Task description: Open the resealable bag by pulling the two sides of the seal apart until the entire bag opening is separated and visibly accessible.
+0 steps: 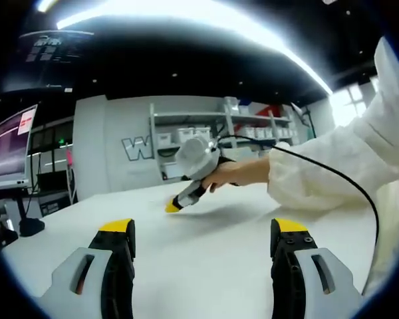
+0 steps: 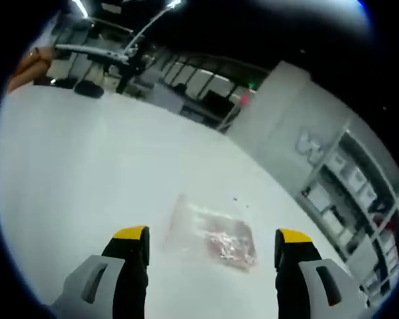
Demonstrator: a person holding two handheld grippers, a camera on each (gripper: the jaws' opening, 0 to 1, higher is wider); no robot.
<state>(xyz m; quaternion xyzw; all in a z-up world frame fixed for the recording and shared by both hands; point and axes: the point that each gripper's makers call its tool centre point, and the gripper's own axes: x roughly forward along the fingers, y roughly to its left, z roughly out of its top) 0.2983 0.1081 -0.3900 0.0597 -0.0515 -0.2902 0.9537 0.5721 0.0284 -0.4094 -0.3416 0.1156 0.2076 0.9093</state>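
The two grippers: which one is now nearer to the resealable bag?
The right gripper. The clear bag lies flat on the white table just ahead, between its open jaws. The left gripper hangs open over bare table, no bag before it.
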